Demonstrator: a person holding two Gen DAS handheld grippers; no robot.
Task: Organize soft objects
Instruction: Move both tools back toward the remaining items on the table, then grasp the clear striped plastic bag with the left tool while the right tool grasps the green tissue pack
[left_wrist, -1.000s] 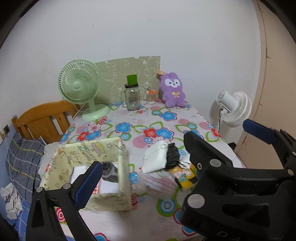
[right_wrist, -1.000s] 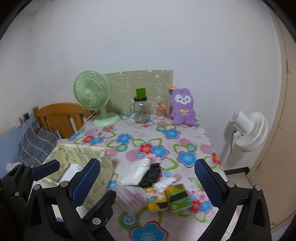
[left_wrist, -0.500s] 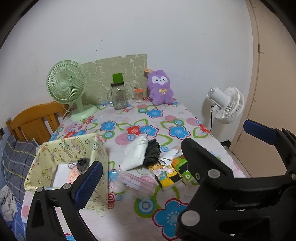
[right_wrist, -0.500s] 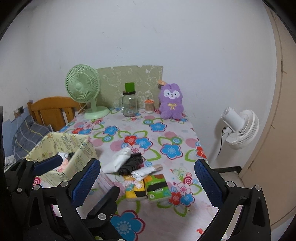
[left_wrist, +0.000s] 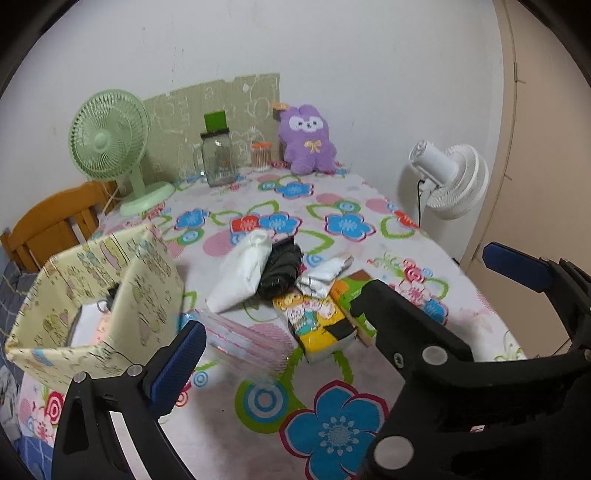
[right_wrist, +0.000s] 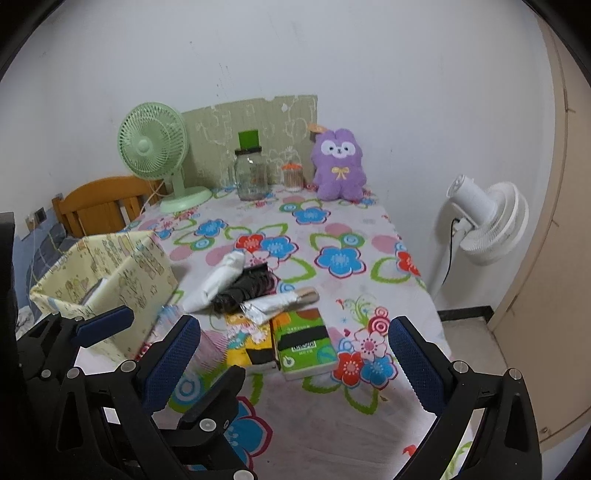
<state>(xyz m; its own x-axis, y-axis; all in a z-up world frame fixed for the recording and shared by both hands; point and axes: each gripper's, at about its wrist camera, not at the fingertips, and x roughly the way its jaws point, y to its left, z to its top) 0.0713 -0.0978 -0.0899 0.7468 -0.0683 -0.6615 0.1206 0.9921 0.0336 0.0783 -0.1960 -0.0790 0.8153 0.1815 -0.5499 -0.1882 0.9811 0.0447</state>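
A pile of soft items lies mid-table: a white bundle (left_wrist: 242, 271) (right_wrist: 218, 280), a black bundle (left_wrist: 280, 266) (right_wrist: 243, 288), a silver packet (left_wrist: 321, 275) (right_wrist: 273, 304), a yellow tissue pack (left_wrist: 317, 326) (right_wrist: 245, 345), a green tissue pack (left_wrist: 345, 291) (right_wrist: 301, 339) and a pink pack (left_wrist: 243, 339). To their left stands a yellow fabric box (left_wrist: 92, 295) (right_wrist: 110, 273) with a small dark item inside. My left gripper (left_wrist: 343, 291) and right gripper (right_wrist: 295, 325) hover open above the table's near side, holding nothing.
A purple plush (left_wrist: 306, 140) (right_wrist: 338, 164), a glass jar (left_wrist: 218, 158), a small orange-lidded jar (left_wrist: 261, 157) and a green desk fan (left_wrist: 110, 140) line the back of the flowered table (left_wrist: 332, 435). A white floor fan (left_wrist: 450, 177) stands to the right, a wooden chair (left_wrist: 51, 221) to the left.
My left gripper has swung from over the yellow box to face the pile. The right gripper's view has shifted right, with the tissue packs now nearer. Both stayed open.
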